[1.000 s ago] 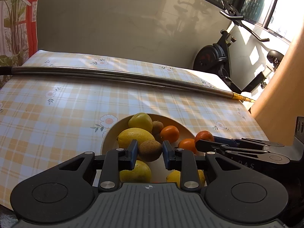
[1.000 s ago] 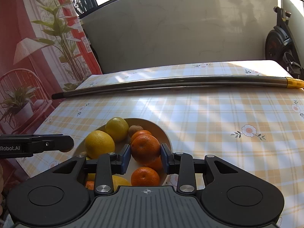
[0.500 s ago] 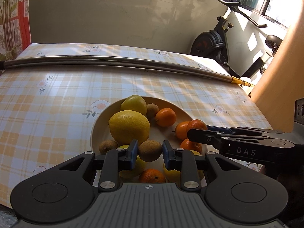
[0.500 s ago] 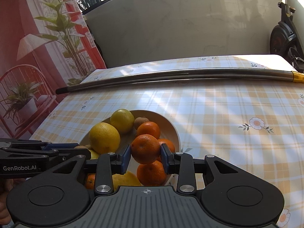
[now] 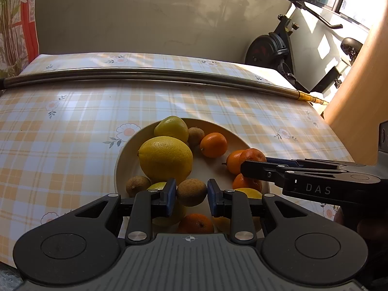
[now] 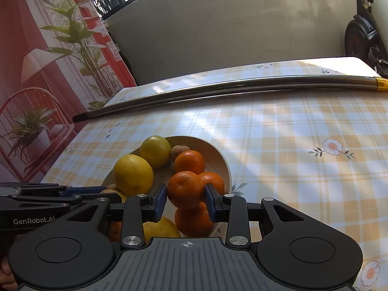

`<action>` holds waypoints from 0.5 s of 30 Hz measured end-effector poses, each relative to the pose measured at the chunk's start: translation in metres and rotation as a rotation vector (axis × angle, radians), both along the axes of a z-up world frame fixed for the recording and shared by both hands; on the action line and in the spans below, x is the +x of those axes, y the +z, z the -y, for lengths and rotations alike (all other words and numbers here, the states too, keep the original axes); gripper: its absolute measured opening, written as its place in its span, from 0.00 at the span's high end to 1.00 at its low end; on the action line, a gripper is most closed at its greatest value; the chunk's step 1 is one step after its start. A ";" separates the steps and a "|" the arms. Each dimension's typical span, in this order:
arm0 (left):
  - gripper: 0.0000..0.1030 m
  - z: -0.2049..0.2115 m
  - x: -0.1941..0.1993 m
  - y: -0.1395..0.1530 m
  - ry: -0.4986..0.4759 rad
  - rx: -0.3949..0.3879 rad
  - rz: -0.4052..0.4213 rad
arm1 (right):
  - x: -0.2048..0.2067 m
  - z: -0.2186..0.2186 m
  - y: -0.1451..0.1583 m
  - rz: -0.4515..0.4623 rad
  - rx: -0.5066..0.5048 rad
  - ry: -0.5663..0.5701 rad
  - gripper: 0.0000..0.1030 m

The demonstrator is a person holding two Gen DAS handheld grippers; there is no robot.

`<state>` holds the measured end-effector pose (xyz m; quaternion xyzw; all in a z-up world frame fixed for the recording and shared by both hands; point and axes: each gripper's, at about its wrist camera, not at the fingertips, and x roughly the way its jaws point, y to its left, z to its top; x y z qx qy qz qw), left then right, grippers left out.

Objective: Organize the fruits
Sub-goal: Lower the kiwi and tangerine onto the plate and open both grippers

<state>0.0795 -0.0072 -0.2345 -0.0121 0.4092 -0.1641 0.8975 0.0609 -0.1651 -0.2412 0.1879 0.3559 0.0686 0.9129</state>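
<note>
A cream bowl (image 5: 121,160) (image 6: 224,167) on the checked tablecloth holds lemons, tangerines and kiwis. My left gripper (image 5: 191,192) is shut on a brown kiwi (image 5: 191,192) just above the bowl's near side, with a big lemon (image 5: 166,160) right behind it. My right gripper (image 6: 185,195) is shut on a tangerine (image 6: 184,189) over the bowl's right part, above another tangerine (image 6: 194,220). In the left wrist view the right gripper (image 5: 245,168) reaches in from the right with that tangerine (image 5: 253,156). The left gripper's fingers (image 6: 72,190) show at the lower left of the right wrist view.
A long steel pole (image 5: 157,75) (image 6: 230,88) with a gold tip lies across the far part of the table. An exercise bike (image 5: 276,48) stands beyond the far right corner. A wall hanging with printed plants (image 6: 48,72) is at the left. Checked cloth (image 6: 303,157) spreads right of the bowl.
The left gripper has sunk with the kiwi toward the bowl, so the fruit now looks larger and nearer. The right gripper with its tangerine has hardly shifted.
</note>
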 end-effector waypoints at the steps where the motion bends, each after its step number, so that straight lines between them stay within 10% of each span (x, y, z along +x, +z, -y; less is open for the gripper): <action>1: 0.71 0.000 0.000 0.000 -0.001 0.001 0.002 | 0.000 0.000 0.000 -0.001 0.002 0.001 0.69; 15: 0.71 0.002 -0.001 -0.001 0.000 0.010 0.009 | -0.001 0.000 -0.001 -0.002 0.002 0.005 0.69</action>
